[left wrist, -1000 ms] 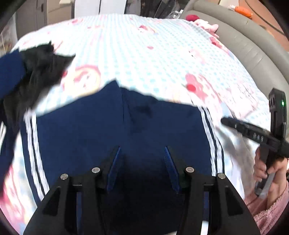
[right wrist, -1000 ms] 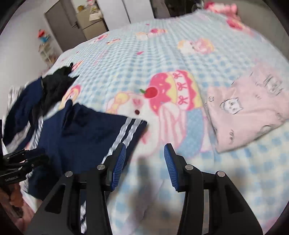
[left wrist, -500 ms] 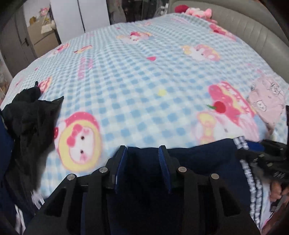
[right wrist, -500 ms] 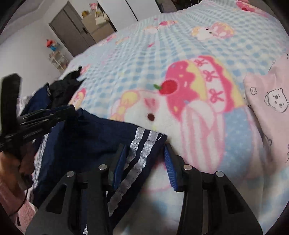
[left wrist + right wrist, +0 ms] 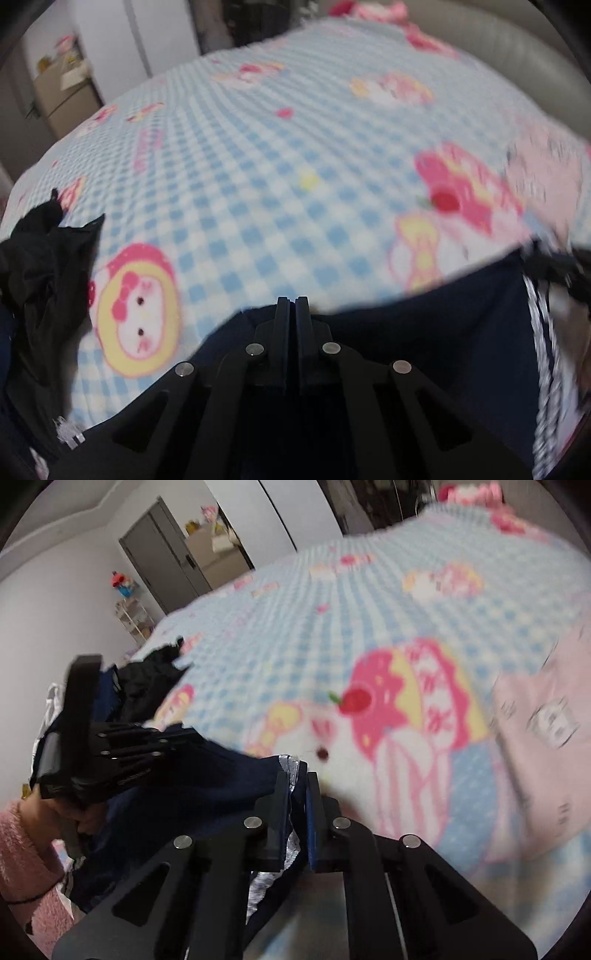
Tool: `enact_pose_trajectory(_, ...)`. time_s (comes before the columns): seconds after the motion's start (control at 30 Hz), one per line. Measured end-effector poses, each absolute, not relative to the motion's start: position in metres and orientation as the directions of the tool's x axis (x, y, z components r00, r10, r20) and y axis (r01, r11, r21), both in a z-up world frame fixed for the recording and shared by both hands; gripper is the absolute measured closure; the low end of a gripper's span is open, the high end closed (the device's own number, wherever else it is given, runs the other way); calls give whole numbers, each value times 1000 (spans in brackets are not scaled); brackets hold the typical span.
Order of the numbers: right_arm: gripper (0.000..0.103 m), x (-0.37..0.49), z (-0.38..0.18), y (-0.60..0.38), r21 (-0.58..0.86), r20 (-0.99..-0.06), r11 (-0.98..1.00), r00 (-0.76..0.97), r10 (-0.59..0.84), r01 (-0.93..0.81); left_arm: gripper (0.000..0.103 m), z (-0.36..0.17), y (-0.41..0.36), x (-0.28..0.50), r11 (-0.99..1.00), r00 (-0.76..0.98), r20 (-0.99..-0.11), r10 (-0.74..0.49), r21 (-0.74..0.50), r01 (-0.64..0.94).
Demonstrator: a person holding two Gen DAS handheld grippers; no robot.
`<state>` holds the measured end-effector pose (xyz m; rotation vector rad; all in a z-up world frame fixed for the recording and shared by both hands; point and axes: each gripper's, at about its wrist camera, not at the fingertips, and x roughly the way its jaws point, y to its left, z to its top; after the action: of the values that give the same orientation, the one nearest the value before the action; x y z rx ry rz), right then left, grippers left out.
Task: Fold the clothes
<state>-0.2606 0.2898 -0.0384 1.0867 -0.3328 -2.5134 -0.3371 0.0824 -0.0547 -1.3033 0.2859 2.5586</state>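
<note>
The left gripper [image 5: 293, 306] is pinched tight on the top edge of the blue shorts [image 5: 424, 332], and its two fingers sit almost flat together with the cloth between them. The right gripper [image 5: 297, 779] is pinched on the shorts [image 5: 207, 775] too, at the corner with the white stripes [image 5: 288, 771], and a bit of stripe pokes up between its fingers. So both tools hold the same edge, one at each end, and the shorts hang down from them at the near side of the bed [image 5: 258, 155]. The job now looks like lifting that edge and laying it over to make a fold. To do it well, keep both pinches tight so the cloth does not slip out. Keep the two grippers level with each other and pulled a little apart, so the edge stays straight and does not sag in the middle. Move them together at the same speed. Lay the shorts down on a bare part of the bed, away from the black clothes [image 5: 40, 266] on the left and the pink cloth [image 5: 546, 731] on the right. Let go only when the edge lies flat. The pictures are blurry, so I cannot tell how smooth the shorts are.
</note>
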Motion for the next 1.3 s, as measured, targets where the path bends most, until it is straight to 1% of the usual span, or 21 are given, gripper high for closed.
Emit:
enact_pose_trajectory(0.07, 97, -257, -33, 296, 362, -636, -898, -638, -434, 250, 100, -54, 76, -348, -961, -563, -813, 148, 16, -276)
enact_pose_trajectory(0.17, 97, -266, -54, 307, 382, -679, -907, -611, -407, 179, 103, -59, 68, -366, -978, -552, -822, 138, -25, -206)
enact_pose_trajectory(0.27, 97, -276, -76, 319, 397, -725, -912, -576, -379, 100, 102, -77, 59, -383, -989, -497, -859, 121, -62, -134)
enact_pose_trajectory(0.37, 96, -282, -90, 326, 425, -742, -903, -547, -387, 62, 100, -82, 58, -386, -991, -462, -881, 104, -52, -125)
enact_pose_trajectory(0.4, 93, -281, -88, 325, 422, -739, -904, -552, -386, 66, 97, -78, 61, -382, -990, -474, -875, 102, -43, -135)
enact_pose_trajectory(0.43, 92, -280, -85, 324, 415, -736, -907, -560, -381, 73, 93, -72, 63, -375, -988, -494, -862, 112, -43, -149)
enact_pose_trajectory(0.5, 79, -272, -71, 319, 370, -717, -925, -605, -346, 89, 66, -56, 69, -355, -981, -551, -825, 125, -21, -191)
enact_pose_trajectory(0.53, 77, -269, -64, 317, 357, -703, -929, -626, -338, 101, 65, -49, 73, -344, -978, -584, -804, 114, 13, -209)
enact_pose_trajectory(0.6, 77, -262, -52, 313, 328, -672, -937, -667, -322, 122, 65, -39, 79, -325, -968, -635, -766, 97, 75, -238)
enact_pose_trajectory(0.63, 76, -259, -46, 311, 318, -661, -938, -677, -322, 136, 65, -38, 79, -321, -964, -634, -768, 92, 92, -251)
enact_pose_trajectory(0.7, 72, -260, -46, 307, 316, -678, -938, -657, -330, 146, 65, -42, 76, -317, -960, -630, -774, 64, 124, -251)
enact_pose_trajectory(0.8, 72, -266, -56, 307, 319, -725, -941, -610, -319, 112, 65, -49, 64, -320, -966, -625, -780, 1, 161, -203)
enact_pose_trajectory(0.83, 72, -267, -60, 311, 325, -739, -941, -596, -314, 92, 65, -50, 55, -323, -973, -624, -781, -11, 152, -173)
enact_pose_trajectory(0.93, 72, -271, -69, 321, 333, -779, -942, -554, -294, 30, 65, -46, 24, -331, -996, -635, -773, -11, 62, -59)
enact_pose_trajectory(0.97, 72, -272, -72, 323, 345, -780, -938, -549, -300, 22, 67, -46, 19, -333, -998, -632, -775, 0, 37, -45)
enact_pose_trajectory(1.0, 72, -272, -73, 326, 361, -776, -932, -548, -311, 17, 67, -49, 16, -336, -999, -624, -781, 25, 6, -47)
enact_pose_trajectory(1.03, 72, -271, -73, 326, 361, -772, -932, -553, -311, 21, 67, -51, 16, -338, -998, -617, -786, 45, -8, -63)
enact_pose_trajectory(1.1, 72, -269, -70, 326, 351, -764, -936, -568, -307, 34, 67, -55, 25, -341, -991, -605, -793, 75, 7, -132)
enact_pose_trajectory(1.23, 71, -272, -69, 313, 397, -740, -909, -540, -400, 130, 67, -53, 51, -339, -958, -574, -803, 160, 14, -286)
enact_pose_trajectory(1.27, 71, -273, -69, 310, 409, -733, -899, -531, -425, 155, 64, -55, 56, -339, -953, -548, -822, 157, 20, -303)
enact_pose_trajectory(1.3, 70, -273, -69, 307, 420, -726, -889, -521, -448, 179, 64, -62, 61, -342, -948, -501, -852, 150, 21, -319)
